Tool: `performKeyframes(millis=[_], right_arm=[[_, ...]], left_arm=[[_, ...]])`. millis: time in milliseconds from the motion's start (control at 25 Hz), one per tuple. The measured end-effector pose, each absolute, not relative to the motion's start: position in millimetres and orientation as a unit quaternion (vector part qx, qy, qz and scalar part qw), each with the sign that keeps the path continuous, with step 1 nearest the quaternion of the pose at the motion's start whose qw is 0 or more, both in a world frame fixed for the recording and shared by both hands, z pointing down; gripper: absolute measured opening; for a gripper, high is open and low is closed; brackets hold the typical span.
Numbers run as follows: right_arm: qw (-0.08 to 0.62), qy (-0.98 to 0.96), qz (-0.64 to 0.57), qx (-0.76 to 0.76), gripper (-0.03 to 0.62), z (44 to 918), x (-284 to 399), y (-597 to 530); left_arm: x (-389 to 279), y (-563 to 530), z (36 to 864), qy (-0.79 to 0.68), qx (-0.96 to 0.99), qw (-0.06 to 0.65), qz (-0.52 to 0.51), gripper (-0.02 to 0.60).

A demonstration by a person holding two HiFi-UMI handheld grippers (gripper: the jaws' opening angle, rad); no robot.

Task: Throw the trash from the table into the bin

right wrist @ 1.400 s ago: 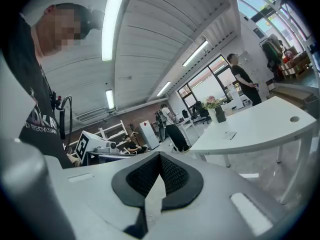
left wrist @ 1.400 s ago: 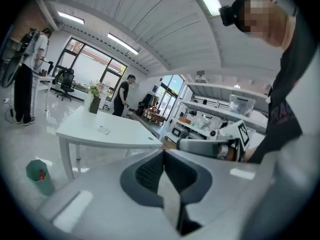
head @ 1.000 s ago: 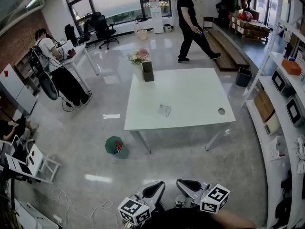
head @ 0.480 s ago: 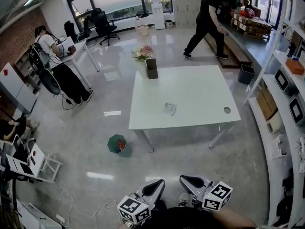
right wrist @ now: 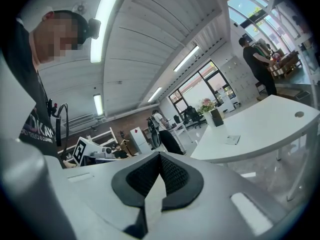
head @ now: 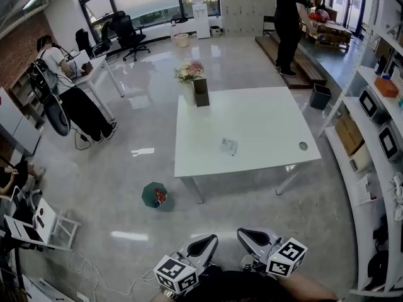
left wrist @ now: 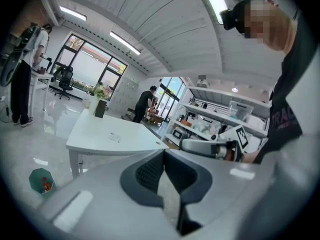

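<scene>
trash (head: 229, 146) on table (head: 264, 115) – near its middle, bin (head: 154, 195) on floor (head: 107, 168) to its left

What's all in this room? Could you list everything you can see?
table: one, white, middle of the room
trash: one scrap, pale, on the table near its front edge
flower vase: one, dark with pink flowers, table's far left corner
bin: one, green, on the floor by the table's near left leg
small bin: one, black, floor right of the table
office chair: one, black, by the windows
standing person: one, dark clothes, far right
person at desk: one, white top, left
shelves: white, right wall
left gripper: grey, shut, empty
right gripper: grey, shut, empty
</scene>
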State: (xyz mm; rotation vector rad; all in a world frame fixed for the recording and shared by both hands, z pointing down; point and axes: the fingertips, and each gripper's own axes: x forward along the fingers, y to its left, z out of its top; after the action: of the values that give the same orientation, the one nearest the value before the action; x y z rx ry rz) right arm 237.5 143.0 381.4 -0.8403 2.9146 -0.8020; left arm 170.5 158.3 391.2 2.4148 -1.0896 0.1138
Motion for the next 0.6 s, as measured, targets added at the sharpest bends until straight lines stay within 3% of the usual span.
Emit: performKeyframes(millis=[600], right_arm=[[0.016,0.920,-0.244,-0.307,-0.001,383,147,96]], left_arm=[[66,125,396,-0.388,0.891,0.232,0.044,0.008]])
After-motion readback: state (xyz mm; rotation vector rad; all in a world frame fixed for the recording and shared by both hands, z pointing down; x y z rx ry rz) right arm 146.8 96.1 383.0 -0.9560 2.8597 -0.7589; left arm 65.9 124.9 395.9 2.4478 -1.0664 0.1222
